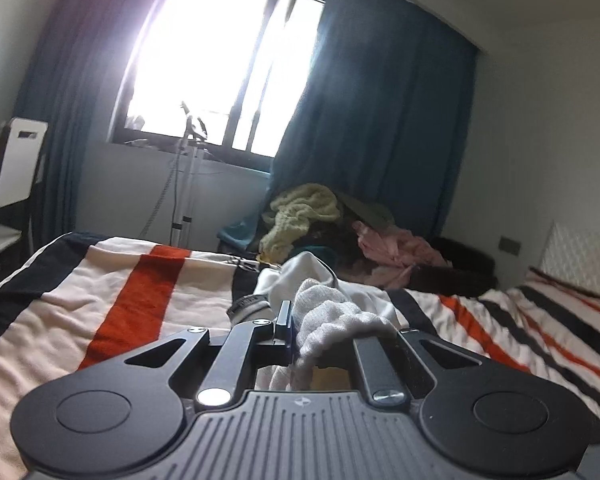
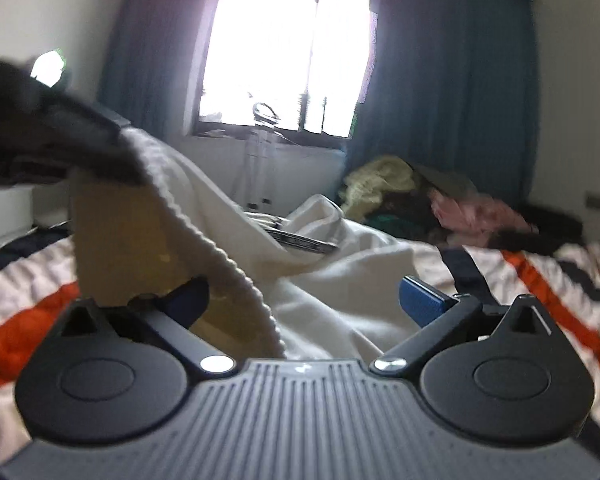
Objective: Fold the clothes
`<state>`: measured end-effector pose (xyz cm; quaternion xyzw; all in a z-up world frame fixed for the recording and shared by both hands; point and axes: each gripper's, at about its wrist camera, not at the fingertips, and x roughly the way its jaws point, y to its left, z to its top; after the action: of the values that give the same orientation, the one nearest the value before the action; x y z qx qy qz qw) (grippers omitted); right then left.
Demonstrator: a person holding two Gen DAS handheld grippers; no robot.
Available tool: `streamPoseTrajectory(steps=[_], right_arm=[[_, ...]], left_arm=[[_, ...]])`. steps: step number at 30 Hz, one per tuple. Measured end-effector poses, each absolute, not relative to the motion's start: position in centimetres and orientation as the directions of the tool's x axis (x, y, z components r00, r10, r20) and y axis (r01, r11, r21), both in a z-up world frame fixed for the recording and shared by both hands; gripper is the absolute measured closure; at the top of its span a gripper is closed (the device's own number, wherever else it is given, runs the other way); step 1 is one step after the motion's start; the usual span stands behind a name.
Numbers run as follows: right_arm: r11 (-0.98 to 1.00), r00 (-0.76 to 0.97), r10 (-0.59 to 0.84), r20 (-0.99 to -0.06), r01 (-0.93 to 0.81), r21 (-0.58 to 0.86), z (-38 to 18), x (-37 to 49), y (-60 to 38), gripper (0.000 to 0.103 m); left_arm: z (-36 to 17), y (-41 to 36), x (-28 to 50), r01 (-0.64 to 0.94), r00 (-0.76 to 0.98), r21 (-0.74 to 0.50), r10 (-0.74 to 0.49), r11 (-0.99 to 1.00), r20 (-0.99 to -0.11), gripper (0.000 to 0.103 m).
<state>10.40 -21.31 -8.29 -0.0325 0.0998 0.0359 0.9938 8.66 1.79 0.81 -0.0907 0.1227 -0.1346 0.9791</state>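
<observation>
The white knit garment (image 1: 332, 320) hung pinched in the left gripper's (image 1: 300, 332) jaws; right gripper (image 2: 300, 300), jaws spread at its 6 o'clock, might let it sag onto the striped bed (image 1: 100, 300).

Black hand-held gripper (image 2: 312, 304), blue pads (image 2: 422, 305)

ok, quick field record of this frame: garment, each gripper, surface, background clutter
garment: white sweater, ribbed edge lifted, the rest draped on the bed
left gripper: shut on the sweater's ribbed edge
right gripper: open, sweater lying between its fingers
surface: striped blanket, cream, orange and dark bands
background: heap of clothes below the blue curtain; bright window
</observation>
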Motion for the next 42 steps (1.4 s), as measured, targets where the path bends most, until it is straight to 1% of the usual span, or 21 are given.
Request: streamPoseTrajectory(steps=[3,6,7,10,12,13,16,19,24,26,28,31,35,37,40,42], right_arm=[[0.998,0.967,0.003,-0.255,0.011,0.055,-8.8,11.4,-23.5,0.000],[0.975,0.931,0.013,-0.365,0.068,0.210,-10.1,12.4,-26.1,0.000],[0.964,0.921,0.030,-0.388,0.076,0.255,-10.6,12.7,-26.8,0.000],[0.931,0.895,0.037,-0.445,0.131,0.340,-11.4,13.2,-28.4,0.000],[0.900,0.885,-0.033,-0.465,0.229,0.370,-11.6,13.0,-29.8,0.000],[0.881,0.885,-0.067,-0.461,0.269,0.389,-11.5,12.7,-30.8,0.000],[0.805,0.908,-0.116,-0.403,0.324,0.498,-10.5,11.5,-33.8,0.000],[0.754,0.916,-0.150,-0.371,0.349,0.556,-10.0,10.9,-35.5,0.000],[0.776,0.839,-0.182,-0.513,0.443,0.449,-11.9,11.9,-34.8,0.000],[0.804,0.794,-0.191,-0.577,0.464,0.372,-13.3,12.9,-34.4,0.000],[0.840,0.759,-0.195,-0.622,0.457,0.294,-14.1,13.7,-33.8,0.000],[0.849,0.745,-0.236,-0.625,0.471,0.241,-13.7,12.9,-33.3,0.000],[0.865,0.795,-0.316,-0.519,0.465,0.186,-11.2,11.0,-33.0,0.000],[0.873,0.818,-0.304,-0.488,0.444,0.202,-10.1,9.9,-32.8,0.000],[0.893,0.835,-0.234,-0.498,0.387,0.230,-9.4,8.7,-32.6,0.000],[0.904,0.825,-0.170,-0.538,0.349,0.248,-9.6,8.5,-32.4,0.000]], left_arm=[[0.6,1.6,8.5,0.261,0.930,-0.211,-0.305,0.942,-0.208,0.094],[0.6,1.5,8.4,0.275,0.927,-0.214,-0.317,0.937,-0.201,0.094],[0.6,1.5,8.4,0.277,0.925,-0.214,-0.320,0.937,-0.202,0.094],[0.6,1.8,8.3,0.273,0.929,-0.222,-0.317,0.936,-0.194,0.094],[0.9,2.5,8.4,0.260,0.933,-0.252,-0.310,0.932,-0.182,0.094],[1.0,2.9,8.5,0.258,0.933,-0.273,-0.312,0.927,-0.178,0.094],[1.1,4.1,8.6,0.255,0.933,-0.331,-0.321,0.909,-0.163,0.094],[1.4,4.7,8.6,0.250,0.937,-0.344,-0.315,0.905,-0.148,0.094],[1.6,6.2,9.1,0.217,0.948,-0.380,-0.287,0.899,-0.138,0.094],[1.5,6.3,9.3,0.208,0.949,-0.372,-0.278,0.904,-0.145,0.094],[1.3,6.4,9.6,0.199,0.951,-0.363,-0.269,0.910,-0.153,0.094],[1.1,6.3,9.8,0.186,0.953,-0.357,-0.256,0.915,-0.161,0.094],[1.1,7.4,9.7,0.162,0.956,-0.365,-0.238,0.917,-0.173,0.094],[0.9,8.3,9.3,0.140,0.956,-0.366,-0.221,0.920,-0.190,0.094],[0.3,9.7,9.0,0.097,0.944,-0.328,-0.191,0.940,-0.269,0.094],[-0.3,10.3,9.2,0.067,0.923,-0.279,-0.165,0.958,-0.347,0.094]])
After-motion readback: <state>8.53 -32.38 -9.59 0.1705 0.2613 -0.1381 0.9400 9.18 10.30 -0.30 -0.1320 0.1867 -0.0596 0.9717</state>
